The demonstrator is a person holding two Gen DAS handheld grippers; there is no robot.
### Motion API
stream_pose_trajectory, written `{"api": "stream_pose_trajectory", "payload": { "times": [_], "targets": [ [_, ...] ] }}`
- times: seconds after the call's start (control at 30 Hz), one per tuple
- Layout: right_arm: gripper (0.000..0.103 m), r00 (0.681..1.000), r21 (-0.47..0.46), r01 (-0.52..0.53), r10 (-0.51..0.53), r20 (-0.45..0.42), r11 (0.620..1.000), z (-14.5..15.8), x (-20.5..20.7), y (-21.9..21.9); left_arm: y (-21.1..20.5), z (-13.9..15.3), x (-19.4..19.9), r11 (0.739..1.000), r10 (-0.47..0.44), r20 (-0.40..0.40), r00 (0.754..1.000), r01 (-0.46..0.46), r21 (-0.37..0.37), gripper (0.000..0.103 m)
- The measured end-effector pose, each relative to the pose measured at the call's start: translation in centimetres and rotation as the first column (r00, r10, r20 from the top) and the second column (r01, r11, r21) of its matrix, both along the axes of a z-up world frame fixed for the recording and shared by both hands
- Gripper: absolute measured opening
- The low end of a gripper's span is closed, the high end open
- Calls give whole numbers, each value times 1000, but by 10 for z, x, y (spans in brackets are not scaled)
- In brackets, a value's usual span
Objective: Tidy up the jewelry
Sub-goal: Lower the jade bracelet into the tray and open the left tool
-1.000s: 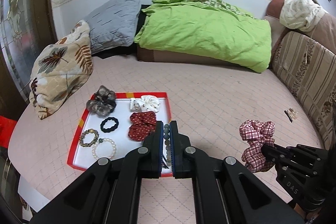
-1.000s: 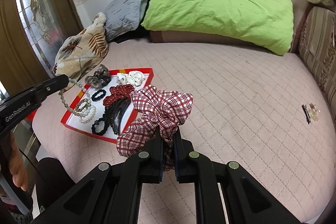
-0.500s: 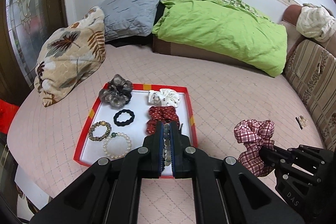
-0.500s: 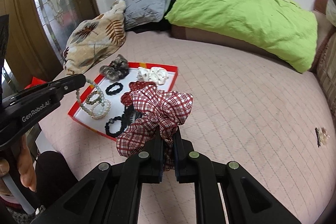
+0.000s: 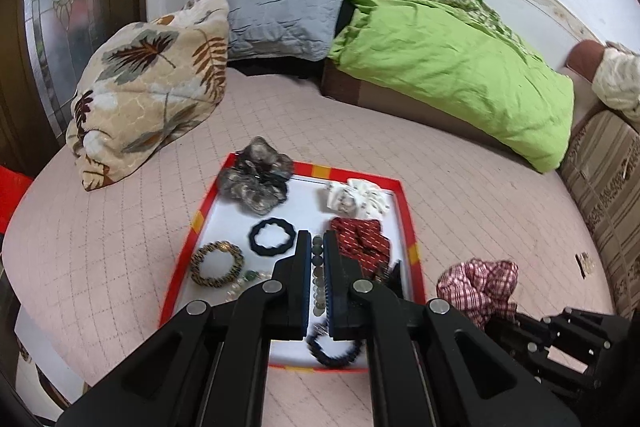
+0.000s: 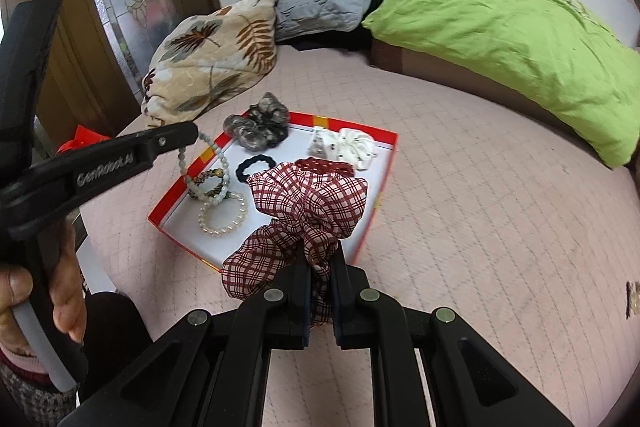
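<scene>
A red-rimmed white tray (image 5: pixel 405 219) (image 6: pixel 390 163) lies on the pink bed and holds scrunchies, hair ties and bracelets. My left gripper (image 5: pixel 317 243) (image 6: pixel 188 139) is shut on a pale green bead bracelet (image 5: pixel 317 269) (image 6: pixel 208 171), which hangs over the tray's left part. My right gripper (image 6: pixel 320 247) is shut on a red plaid scrunchie (image 6: pixel 308 207) (image 5: pixel 478 287), held above the bed at the tray's near right edge. In the tray lie a grey scrunchie (image 5: pixel 256 181), a white scrunchie (image 5: pixel 358 197), a dark red scrunchie (image 5: pixel 360 247), a black hair tie (image 5: pixel 272 237), a gold bead bracelet (image 5: pixel 216 263) and a pearl bracelet (image 6: pixel 222 213).
A leaf-print pillow (image 5: pixel 148 83) and a grey pillow (image 5: pixel 284 11) lie behind the tray at the left. A green quilt (image 5: pixel 444 59) lies at the back. A small hair clip (image 5: pixel 584 263) lies on the bed at the right. A striped sofa back (image 5: pixel 608 179) bounds the right side.
Both grippers have moved closer to the tray. The green bead bracelet now hangs over the tray's left part, and the plaid scrunchie is at the tray's near right edge.
</scene>
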State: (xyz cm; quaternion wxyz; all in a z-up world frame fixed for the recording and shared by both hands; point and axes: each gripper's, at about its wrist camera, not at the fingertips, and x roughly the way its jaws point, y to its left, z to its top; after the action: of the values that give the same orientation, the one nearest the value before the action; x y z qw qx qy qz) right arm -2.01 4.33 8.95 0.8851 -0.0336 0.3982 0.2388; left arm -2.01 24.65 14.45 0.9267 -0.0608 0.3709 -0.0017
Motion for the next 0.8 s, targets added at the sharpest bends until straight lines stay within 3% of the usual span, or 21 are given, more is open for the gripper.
{"api": "stream_pose_trajectory", "payload": {
  "times": [0.37,0.53,0.8],
  "targets": [
    [9,997,-28,-58,56,-49,998,-23,27,45,44,-16,37,991,3,-28,1000,-7,-131,5],
    [9,994,-26,-76,74,-79,997,-35,40,63,45,-27,61,981,-50,-34,998,43,-190,5],
    [9,985,5,-88,88,-147,996,-60,63,87,33,-42,109,967,-169,-56,984,155,-200,5]
  ]
}}
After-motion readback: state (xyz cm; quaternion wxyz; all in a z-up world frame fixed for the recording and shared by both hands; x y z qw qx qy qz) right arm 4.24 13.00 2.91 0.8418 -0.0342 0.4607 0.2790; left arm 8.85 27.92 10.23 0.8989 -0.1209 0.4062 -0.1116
